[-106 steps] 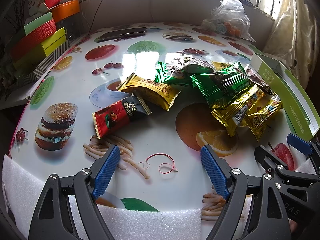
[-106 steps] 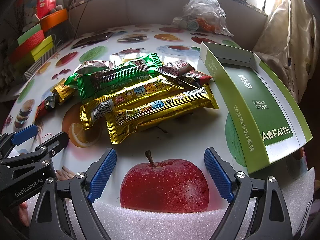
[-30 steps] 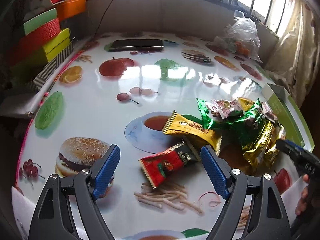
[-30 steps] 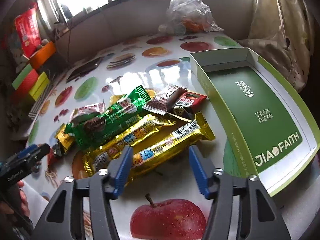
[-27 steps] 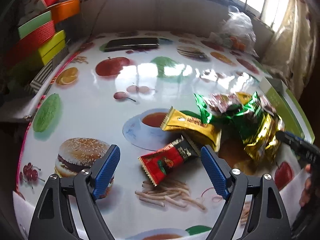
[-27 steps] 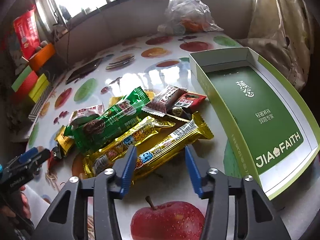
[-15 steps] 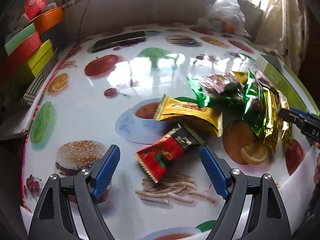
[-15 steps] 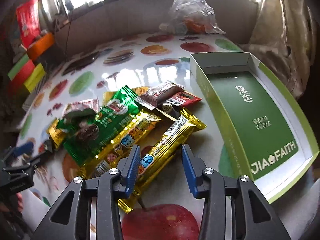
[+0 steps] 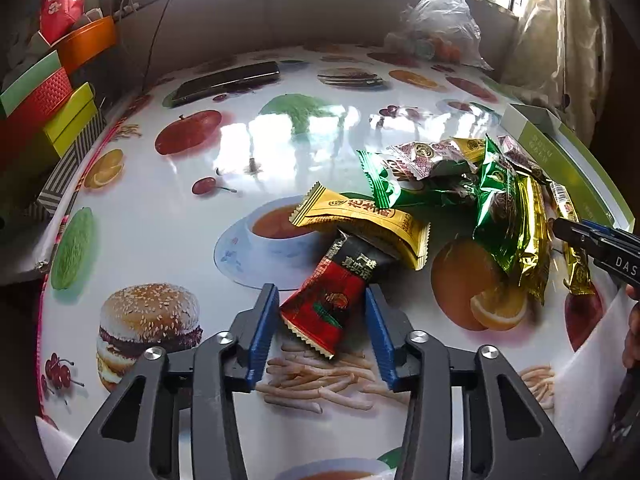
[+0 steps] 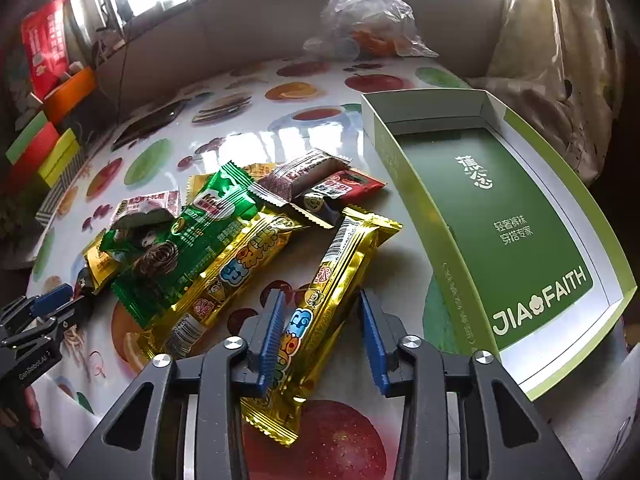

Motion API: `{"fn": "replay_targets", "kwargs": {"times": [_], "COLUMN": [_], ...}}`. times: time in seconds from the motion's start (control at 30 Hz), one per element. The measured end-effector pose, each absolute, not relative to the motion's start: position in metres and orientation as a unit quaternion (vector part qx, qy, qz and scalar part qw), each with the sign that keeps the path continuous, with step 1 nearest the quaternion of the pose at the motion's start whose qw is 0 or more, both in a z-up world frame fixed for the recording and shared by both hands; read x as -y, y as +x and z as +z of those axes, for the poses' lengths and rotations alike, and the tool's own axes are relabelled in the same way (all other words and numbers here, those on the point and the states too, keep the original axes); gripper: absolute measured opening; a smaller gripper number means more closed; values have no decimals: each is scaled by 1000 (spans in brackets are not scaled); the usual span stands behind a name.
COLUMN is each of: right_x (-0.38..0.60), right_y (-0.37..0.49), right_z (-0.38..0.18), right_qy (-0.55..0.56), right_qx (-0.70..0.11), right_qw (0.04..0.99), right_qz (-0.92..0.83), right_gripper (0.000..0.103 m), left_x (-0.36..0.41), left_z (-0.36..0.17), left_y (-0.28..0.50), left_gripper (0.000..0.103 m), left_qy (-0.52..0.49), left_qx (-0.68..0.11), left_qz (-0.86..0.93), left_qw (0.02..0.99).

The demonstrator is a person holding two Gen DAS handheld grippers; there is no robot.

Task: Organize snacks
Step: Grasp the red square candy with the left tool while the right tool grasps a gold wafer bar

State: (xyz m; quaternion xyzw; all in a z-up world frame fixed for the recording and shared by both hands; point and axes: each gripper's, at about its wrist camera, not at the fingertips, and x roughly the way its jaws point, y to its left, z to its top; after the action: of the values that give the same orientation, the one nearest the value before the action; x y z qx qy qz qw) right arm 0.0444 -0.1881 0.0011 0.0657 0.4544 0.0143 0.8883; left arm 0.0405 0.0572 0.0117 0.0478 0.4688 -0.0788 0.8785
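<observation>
A pile of wrapped snacks lies on the fruit-print table. My left gripper (image 9: pixel 322 312) is half closed around the near end of a red-and-black snack packet (image 9: pixel 334 300); its pads stand close beside the packet with small gaps. A yellow packet (image 9: pixel 360 220) lies just behind it. My right gripper (image 10: pixel 320 328) is half closed around a long gold snack bar (image 10: pixel 332 288), which lies on the table; the pads do not clearly press it. An empty green box (image 10: pixel 500 216) sits to its right. Green packets (image 10: pixel 188 240) and a second gold bar (image 10: pixel 236 268) lie to the left.
A clear plastic bag (image 10: pixel 368 20) stands at the back of the table. Coloured boxes (image 9: pixel 44 112) are stacked at the left edge. A dark phone (image 9: pixel 228 80) lies at the back left. White foam (image 9: pixel 592 368) lines the near table edge.
Both grippers moved forward and down and narrowed their jaws: the left around the red-and-black packet, the right around the gold bar. The gold bar has swung to point away from me.
</observation>
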Motion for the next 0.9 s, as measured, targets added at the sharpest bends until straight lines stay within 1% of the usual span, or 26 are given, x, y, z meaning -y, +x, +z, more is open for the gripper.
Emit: {"fn": "replay_targets", "kwargs": {"times": [0.07,0.13,0.17,0.2,0.33,0.37,0.4,0.43,0.6,0.7,0.8,0.87,0.9], "right_x": [189,190,191,192,192,192,192,191,190,192,191,191,190], "right_y": [44,43,43,43,41,41,40,39,34,33,33,33,34], "right_z": [1,2,2,2,4,4,5,5,6,5,5,5,5], "right_qy": [66,68,69,71,73,72,71,71,69,72,71,71,71], "right_qx": [-454,-454,-454,-453,-452,-451,-450,-450,-449,-450,-451,-453,-454], "right_qw": [888,888,888,889,889,889,890,890,891,890,889,888,888], "right_qz": [14,13,12,12,16,17,20,21,22,21,23,25,25], "right_gripper": [33,31,30,29,24,22,22,22,21,21,21,21,22], "left_x": [-57,-57,-57,-57,-56,-56,-56,-55,-52,-58,-57,-56,-56], "left_z": [13,16,17,17,20,22,23,24,24,27,28,24,23], "left_y": [40,40,39,39,37,36,35,34,33,35,39,43,44], "left_gripper": [30,28,20,17,17,15,12,7,7,7,18,32,35], "left_qy": [46,47,46,46,43,41,40,39,64,44,50,50,50], "left_qx": [-465,-463,-463,-463,-460,-457,-455,-454,-452,-450,-449,-462,-466], "left_qz": [-82,-82,-83,-85,-82,-84,-85,-85,-79,-88,-93,-105,-112], "left_qw": [880,881,881,881,883,885,886,886,886,888,887,879,876]}}
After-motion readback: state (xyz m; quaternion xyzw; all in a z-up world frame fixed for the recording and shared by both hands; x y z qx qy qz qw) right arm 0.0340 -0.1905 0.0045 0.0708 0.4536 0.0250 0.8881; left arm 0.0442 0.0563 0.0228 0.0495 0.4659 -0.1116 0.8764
